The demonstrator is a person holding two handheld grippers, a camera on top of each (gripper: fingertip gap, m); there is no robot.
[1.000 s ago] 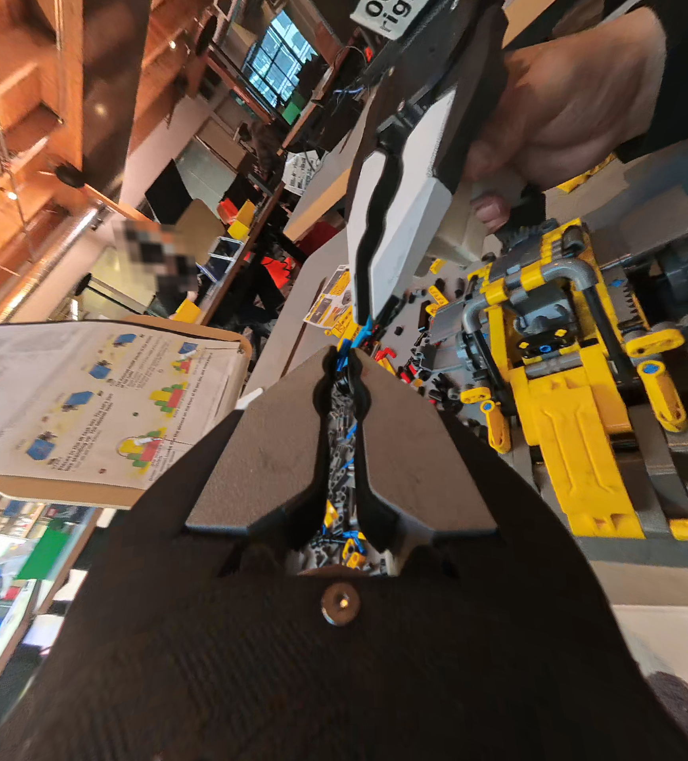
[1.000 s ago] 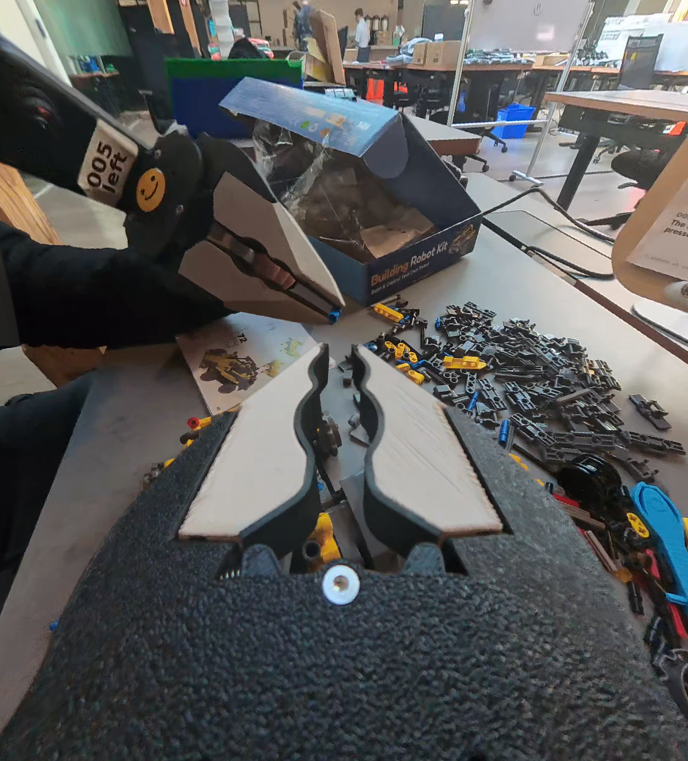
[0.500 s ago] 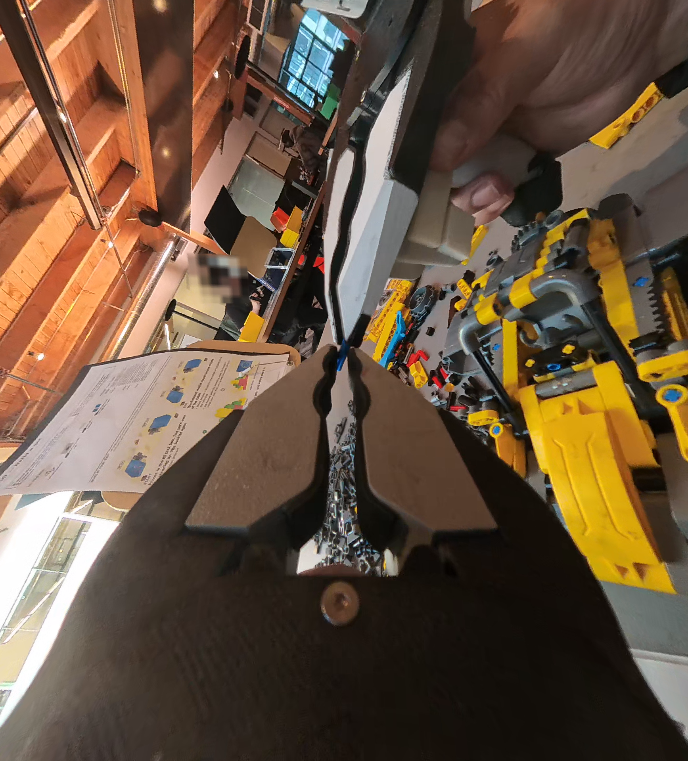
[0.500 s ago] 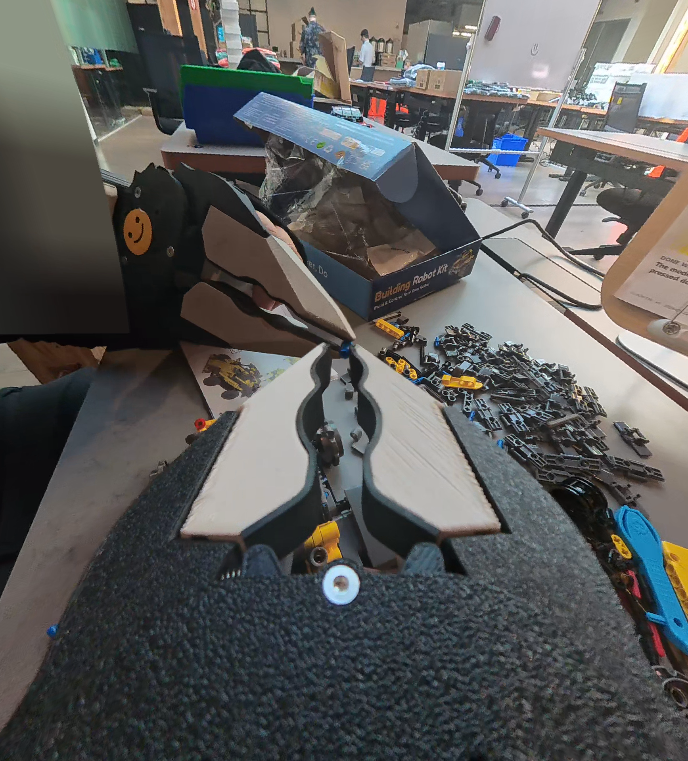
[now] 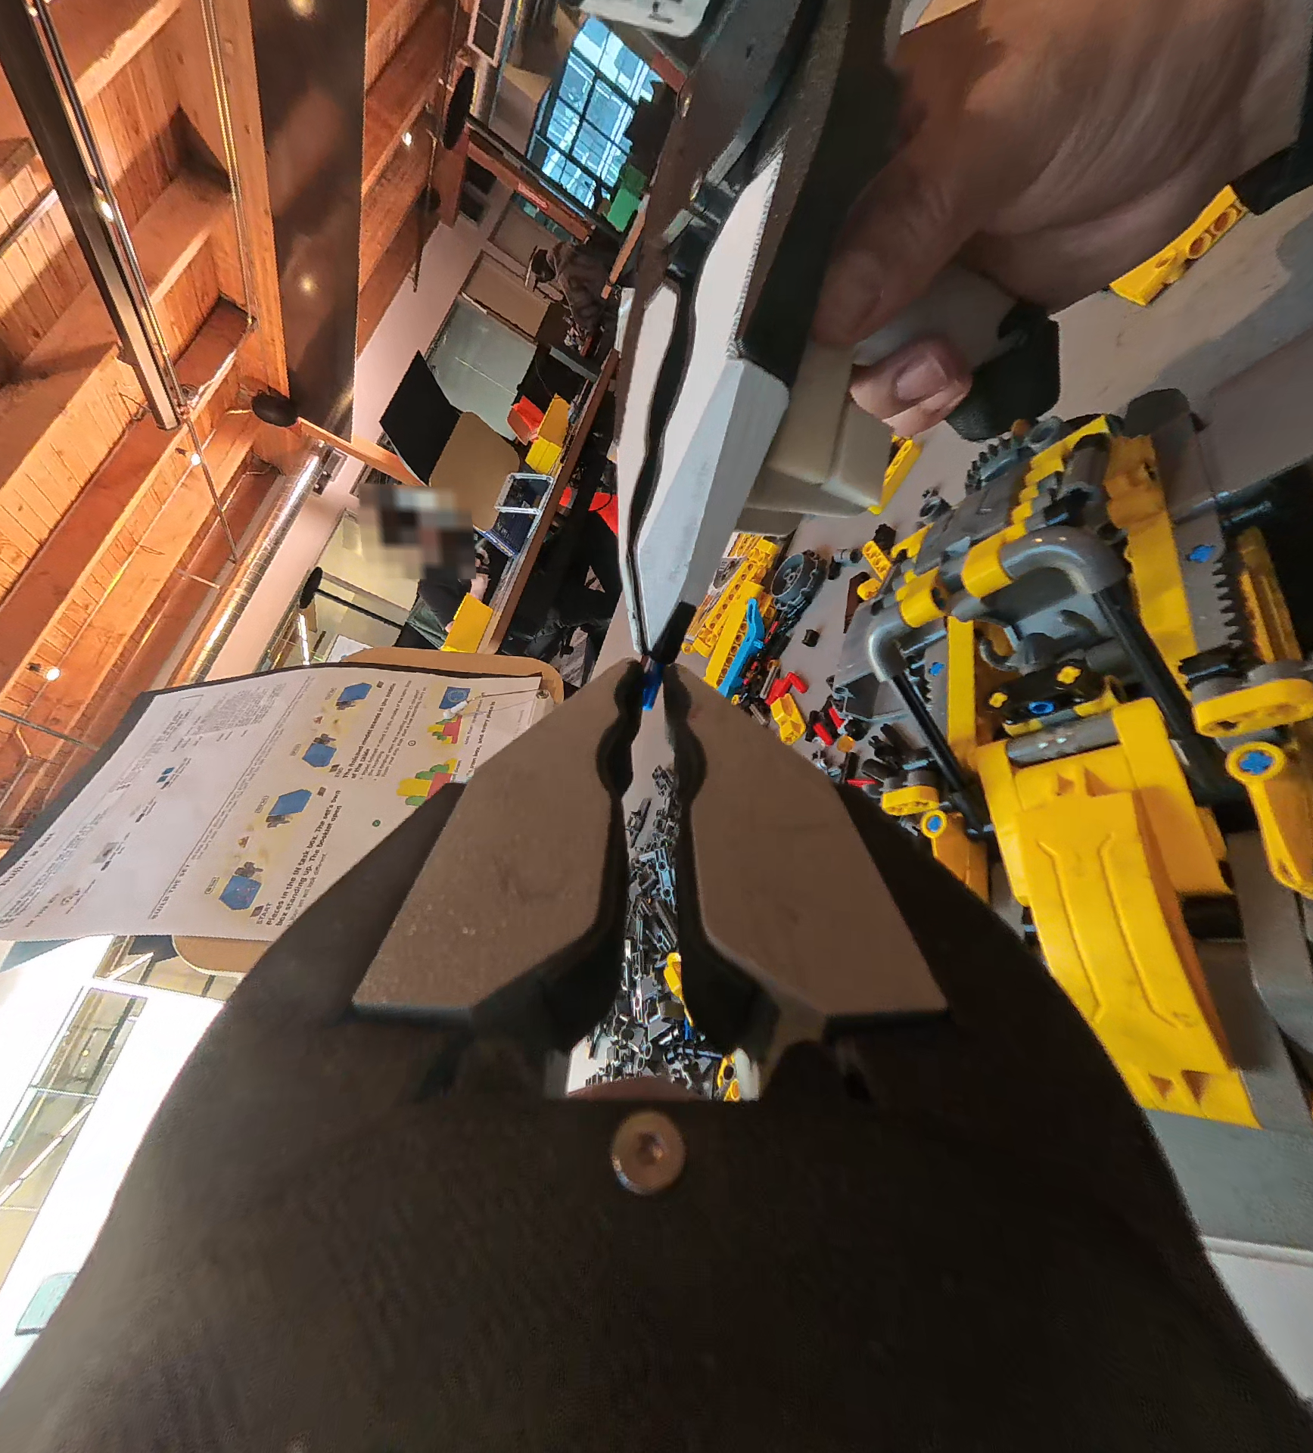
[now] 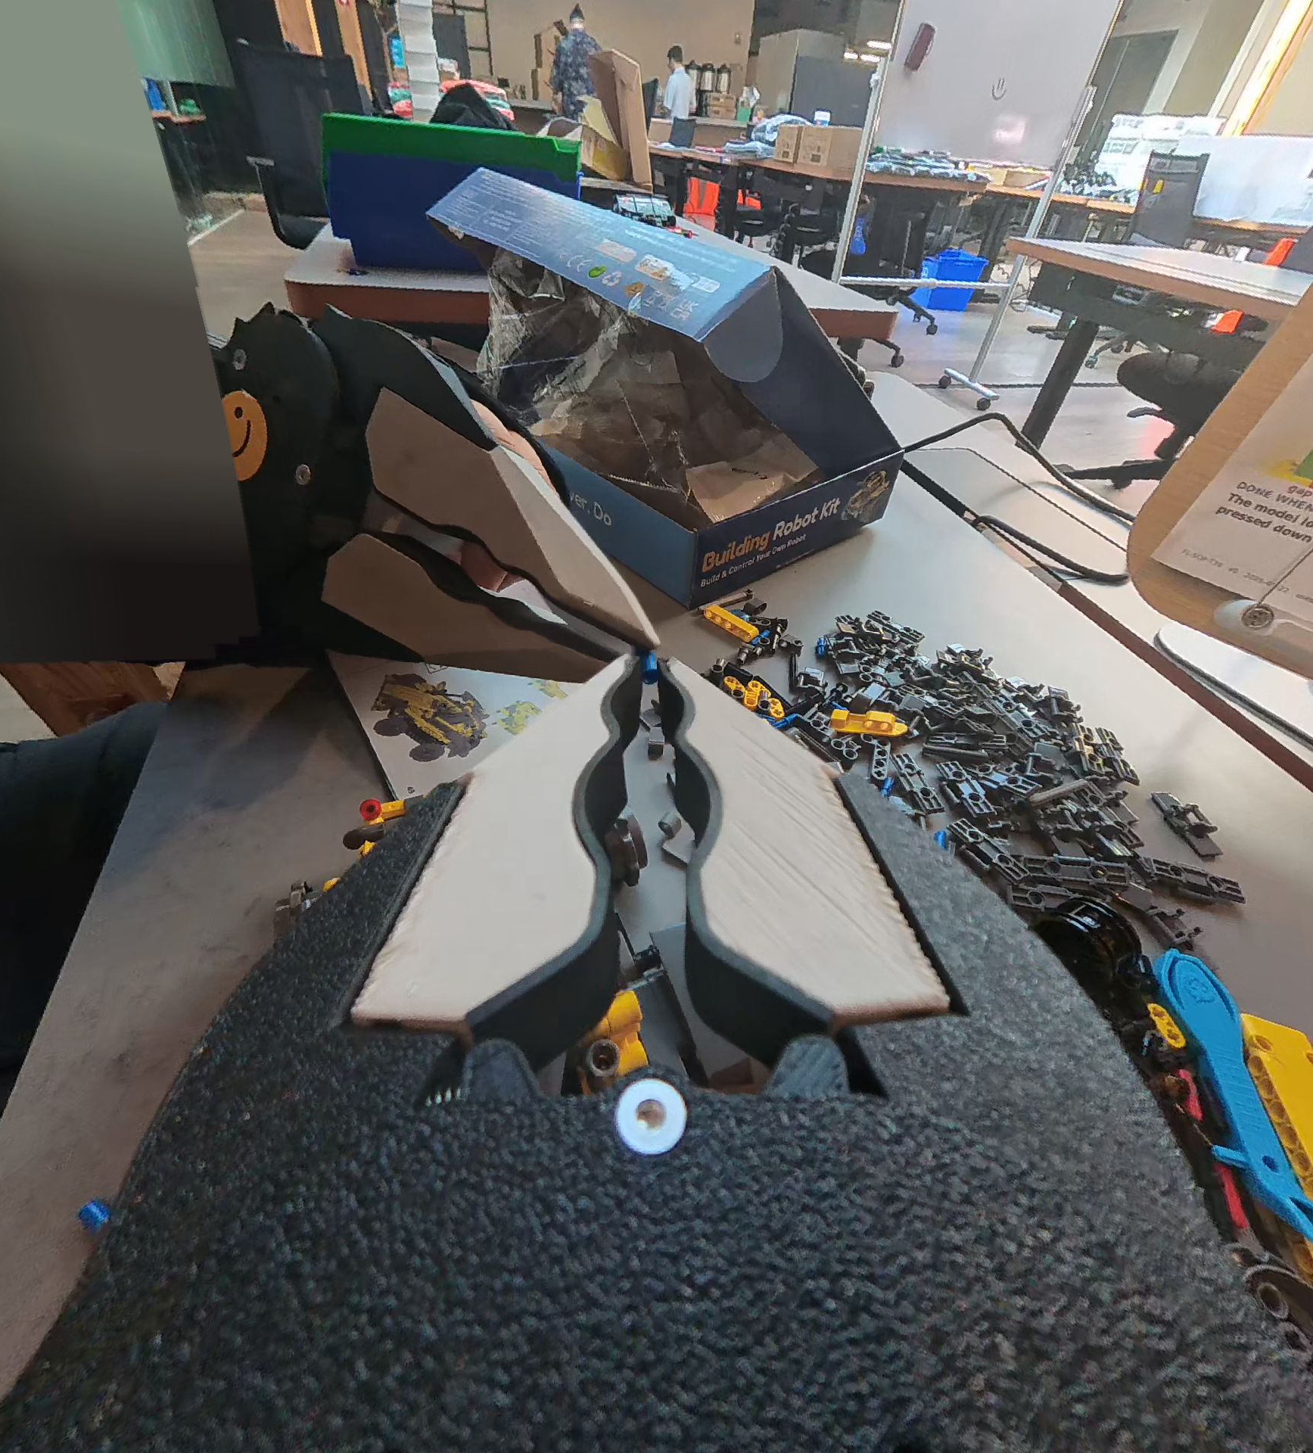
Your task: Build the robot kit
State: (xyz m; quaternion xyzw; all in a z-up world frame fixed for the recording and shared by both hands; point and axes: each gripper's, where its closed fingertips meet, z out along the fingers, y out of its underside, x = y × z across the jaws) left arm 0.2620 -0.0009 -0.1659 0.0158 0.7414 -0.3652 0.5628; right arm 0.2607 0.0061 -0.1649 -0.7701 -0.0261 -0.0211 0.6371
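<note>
Left wrist view looks along the left gripper point(image 5: 649, 686), whose dark fingers are drawn in until only a thin slit is left at the tips, pinching a small blue pin point(image 5: 647, 693) held up off the worktop point(image 6: 205, 865). The right gripper point(image 5: 657, 635) meets it tip to tip from above, with a bare hand point(image 5: 1070, 157) wrapped round its handle.

In the right wrist view the right gripper point(image 6: 645, 672) is almost closed, its pale fingers flanking the same blue pin point(image 6: 645, 659). Whether they press on it or only sit beside it, I cannot tell. The left gripper point(image 6: 633, 641) comes in from the left, its tips together at the pin.

Beneath the right gripper, near the front edge of the worktop, stands a part-built yellow and grey model vehicle point(image 5: 1093, 865). A printed booklet point(image 6: 441, 708) lies flat under the left gripper. To the right, mid-worktop, a heap of loose dark pieces point(image 6: 991, 770) spreads out, with a few yellow ones among them. Near the front right edge lie a black wheel point(image 6: 1085, 936) and a blue lever tool point(image 6: 1235, 1101) across a yellow beam. An open blue carton point(image 6: 779, 542) with crumpled clear bags inside sits towards the back edge. A printed sheet on a wooden board point(image 5: 244, 786) stands at the right side.
</note>
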